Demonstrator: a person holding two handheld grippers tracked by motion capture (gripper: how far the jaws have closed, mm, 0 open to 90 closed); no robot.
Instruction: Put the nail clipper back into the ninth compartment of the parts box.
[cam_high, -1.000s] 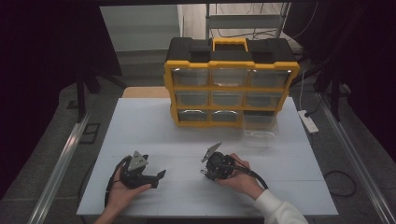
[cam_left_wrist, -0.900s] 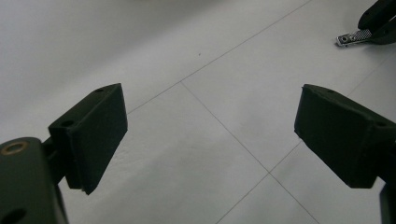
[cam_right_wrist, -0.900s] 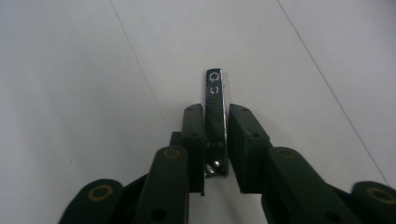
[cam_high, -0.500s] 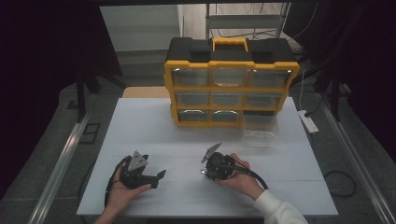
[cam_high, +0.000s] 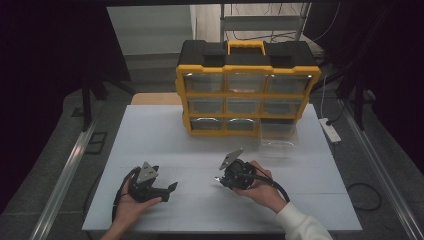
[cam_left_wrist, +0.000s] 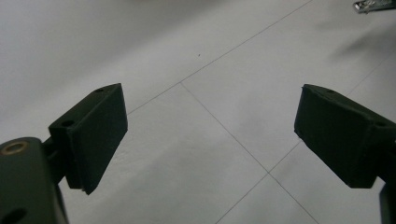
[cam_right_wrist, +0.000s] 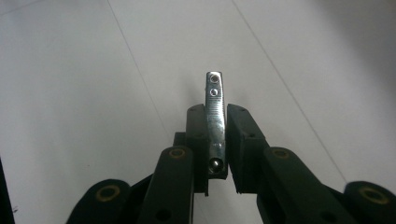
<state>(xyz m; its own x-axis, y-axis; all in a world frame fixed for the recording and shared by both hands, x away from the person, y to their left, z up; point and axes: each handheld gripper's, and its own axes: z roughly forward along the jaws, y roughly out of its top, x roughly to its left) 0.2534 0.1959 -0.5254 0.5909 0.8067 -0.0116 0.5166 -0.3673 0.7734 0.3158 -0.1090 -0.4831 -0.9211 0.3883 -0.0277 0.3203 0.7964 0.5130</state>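
Right gripper (cam_right_wrist: 217, 140) in my hand is clamped on a small flat metal bar (cam_right_wrist: 215, 119), ridged, screw holes at its free end, sticking out past the jaw tips. Seen from above, that gripper (cam_high: 235, 174) sits low over the white table (cam_high: 200, 145), in front of the yellow-and-black drawer organizer (cam_high: 245, 95). Left gripper (cam_left_wrist: 210, 140) has jaws wide apart, nothing between them, bare tabletop beneath; from above it (cam_high: 150, 184) is also in front of the organizer, further left. Clear drawer (cam_high: 279, 135) lies at the organizer's lower right corner.
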